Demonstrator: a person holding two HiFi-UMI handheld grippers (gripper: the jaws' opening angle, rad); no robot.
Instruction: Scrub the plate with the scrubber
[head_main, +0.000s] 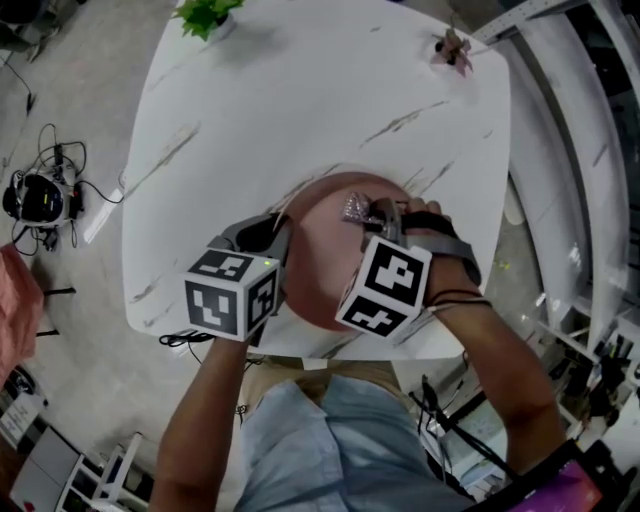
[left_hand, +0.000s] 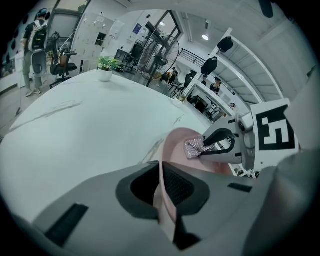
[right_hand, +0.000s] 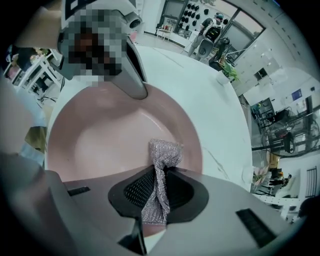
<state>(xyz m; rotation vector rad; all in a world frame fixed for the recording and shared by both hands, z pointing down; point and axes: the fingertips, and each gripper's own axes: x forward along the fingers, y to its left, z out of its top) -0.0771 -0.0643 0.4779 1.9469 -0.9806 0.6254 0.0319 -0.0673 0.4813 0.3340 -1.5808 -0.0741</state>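
A pink plate (head_main: 325, 255) lies near the front edge of the white marble table (head_main: 300, 100). My left gripper (head_main: 272, 232) is shut on the plate's left rim (left_hand: 161, 187), which runs edge-on between its jaws. My right gripper (head_main: 378, 214) is shut on a silvery mesh scrubber (right_hand: 159, 180), whose bunched end (head_main: 357, 209) rests over the plate's far right part. In the right gripper view the plate (right_hand: 100, 135) fills the middle and the left gripper (right_hand: 134, 82) shows at its far rim. In the left gripper view the scrubber (left_hand: 193, 146) sticks out of the right gripper (left_hand: 202, 145).
A small potted green plant (head_main: 207, 14) stands at the table's far left corner, and a small pinkish plant (head_main: 452, 48) at the far right corner. Cables and gear (head_main: 40, 195) lie on the floor to the left. Metal frames (head_main: 570, 130) run along the right.
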